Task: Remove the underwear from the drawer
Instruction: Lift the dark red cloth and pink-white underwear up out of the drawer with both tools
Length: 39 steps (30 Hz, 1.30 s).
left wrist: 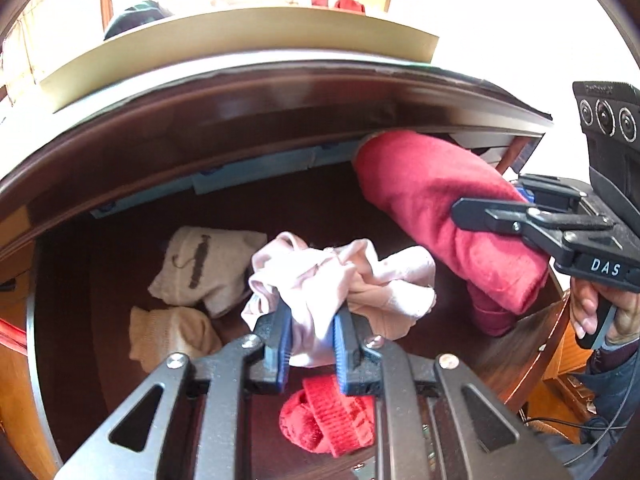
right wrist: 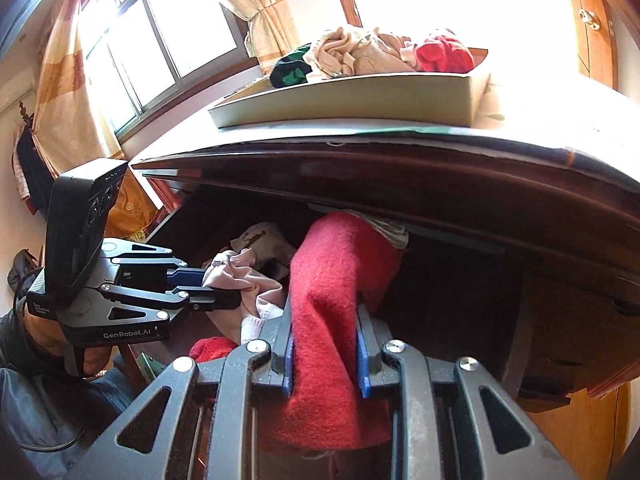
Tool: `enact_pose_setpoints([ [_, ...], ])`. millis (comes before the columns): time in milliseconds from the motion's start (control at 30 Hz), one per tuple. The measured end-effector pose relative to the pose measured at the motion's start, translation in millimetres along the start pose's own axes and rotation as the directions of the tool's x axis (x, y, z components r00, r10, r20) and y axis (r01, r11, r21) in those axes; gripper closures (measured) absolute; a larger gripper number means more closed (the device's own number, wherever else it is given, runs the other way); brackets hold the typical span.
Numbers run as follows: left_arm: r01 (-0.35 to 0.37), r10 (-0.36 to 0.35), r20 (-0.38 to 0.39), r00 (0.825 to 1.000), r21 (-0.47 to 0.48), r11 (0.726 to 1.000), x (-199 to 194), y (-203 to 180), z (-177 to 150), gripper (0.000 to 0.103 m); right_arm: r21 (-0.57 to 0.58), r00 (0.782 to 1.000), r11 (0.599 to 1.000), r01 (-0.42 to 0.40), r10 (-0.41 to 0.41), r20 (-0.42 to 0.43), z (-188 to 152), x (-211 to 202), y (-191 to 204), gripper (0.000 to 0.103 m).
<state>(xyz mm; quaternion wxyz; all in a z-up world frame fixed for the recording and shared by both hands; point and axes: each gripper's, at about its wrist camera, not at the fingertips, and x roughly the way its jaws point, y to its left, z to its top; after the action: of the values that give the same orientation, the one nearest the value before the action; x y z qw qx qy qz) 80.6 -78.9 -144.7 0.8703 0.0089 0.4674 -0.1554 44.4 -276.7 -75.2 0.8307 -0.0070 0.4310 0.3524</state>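
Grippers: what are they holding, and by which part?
Left gripper pinches the pink underwear by a bunched near edge. Right gripper clamps the red cloth at its near end, the far end under the desktop.

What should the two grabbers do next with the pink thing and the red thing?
Probably lift both up and out toward the tray on top. The left gripper is shut on the pink underwear, and the right gripper is shut on the red cloth, whose far end is still tucked under the drawer opening's top edge.
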Motion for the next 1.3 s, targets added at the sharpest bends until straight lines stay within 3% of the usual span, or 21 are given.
enact_pose_setpoints([
  [767,-0.042,0.053,0.196,0.979,-0.056,0.998,-36,21,-16,0.088,-0.102,0.986,0.995,-0.018,0.034,0.164,-10,-26,22,0.078],
  [1300,-0.093,0.107,0.320,0.941,-0.059,0.994,-58,20,-16,0.088,-0.192,0.962,0.981,-0.010,0.062,0.267,-19,-41,37,0.078],
])
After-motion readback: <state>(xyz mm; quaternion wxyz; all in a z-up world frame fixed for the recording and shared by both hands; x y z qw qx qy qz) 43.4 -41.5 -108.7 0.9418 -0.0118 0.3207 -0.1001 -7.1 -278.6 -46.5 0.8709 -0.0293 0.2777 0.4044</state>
